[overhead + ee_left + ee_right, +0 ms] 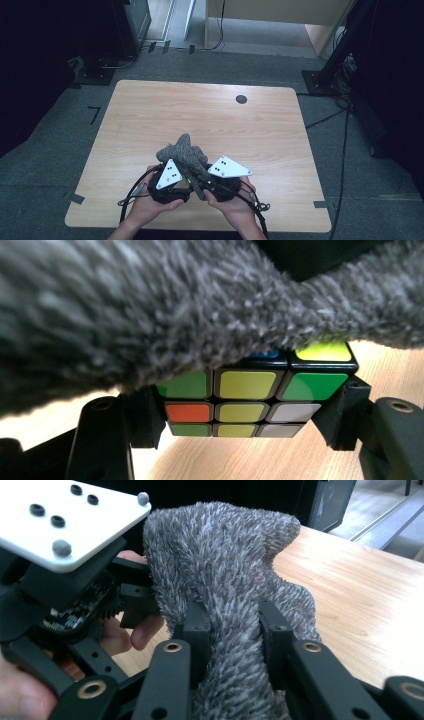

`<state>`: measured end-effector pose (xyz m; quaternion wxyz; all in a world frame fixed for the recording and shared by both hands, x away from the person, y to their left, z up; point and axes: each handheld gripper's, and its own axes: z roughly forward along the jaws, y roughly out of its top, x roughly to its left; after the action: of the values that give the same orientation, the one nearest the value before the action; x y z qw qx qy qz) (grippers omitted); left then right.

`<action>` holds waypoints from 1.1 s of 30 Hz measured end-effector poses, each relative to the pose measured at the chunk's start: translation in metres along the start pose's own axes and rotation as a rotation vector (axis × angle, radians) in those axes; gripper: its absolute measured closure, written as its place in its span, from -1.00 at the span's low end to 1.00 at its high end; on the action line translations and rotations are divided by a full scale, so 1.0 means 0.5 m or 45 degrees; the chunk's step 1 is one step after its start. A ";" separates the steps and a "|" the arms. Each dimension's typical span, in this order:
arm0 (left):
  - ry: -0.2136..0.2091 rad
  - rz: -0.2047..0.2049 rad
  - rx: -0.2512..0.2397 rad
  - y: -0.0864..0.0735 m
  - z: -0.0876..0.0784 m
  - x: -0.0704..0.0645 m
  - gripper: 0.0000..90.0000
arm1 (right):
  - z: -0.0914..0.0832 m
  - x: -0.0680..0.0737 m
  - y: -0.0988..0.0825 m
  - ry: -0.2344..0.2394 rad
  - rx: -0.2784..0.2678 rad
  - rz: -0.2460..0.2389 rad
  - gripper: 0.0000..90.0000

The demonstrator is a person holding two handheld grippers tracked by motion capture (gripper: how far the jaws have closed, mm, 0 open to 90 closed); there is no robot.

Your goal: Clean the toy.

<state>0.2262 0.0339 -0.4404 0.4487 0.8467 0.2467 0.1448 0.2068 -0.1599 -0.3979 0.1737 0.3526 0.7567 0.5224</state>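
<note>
Puzzle cube (250, 395) clamped in left gripper (240, 415); right gripper (234, 630) pinches grey cloth (225, 565).

Wooden table (150, 115), dark grommet (241, 99).

Occlusions: cloth covers most of the cube.
Left gripper view: grey fuzzy cloth (165, 310) hides the puzzle cube's (250, 400) top and upper left, near pile blurred. High view: cube buried under cloth and both hand-held grippers. Right gripper view: cloth's lower end cut off by the bottom edge.
</note>
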 end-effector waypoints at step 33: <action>0.016 0.090 -0.030 0.002 0.000 -0.021 -0.24 | -0.018 0.024 0.014 -0.001 0.019 -0.019 0.72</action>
<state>0.2175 0.0276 -0.4397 0.4517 0.8486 0.2176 0.1689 0.1953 -0.1562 -0.3866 0.1754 0.3483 0.7631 0.5154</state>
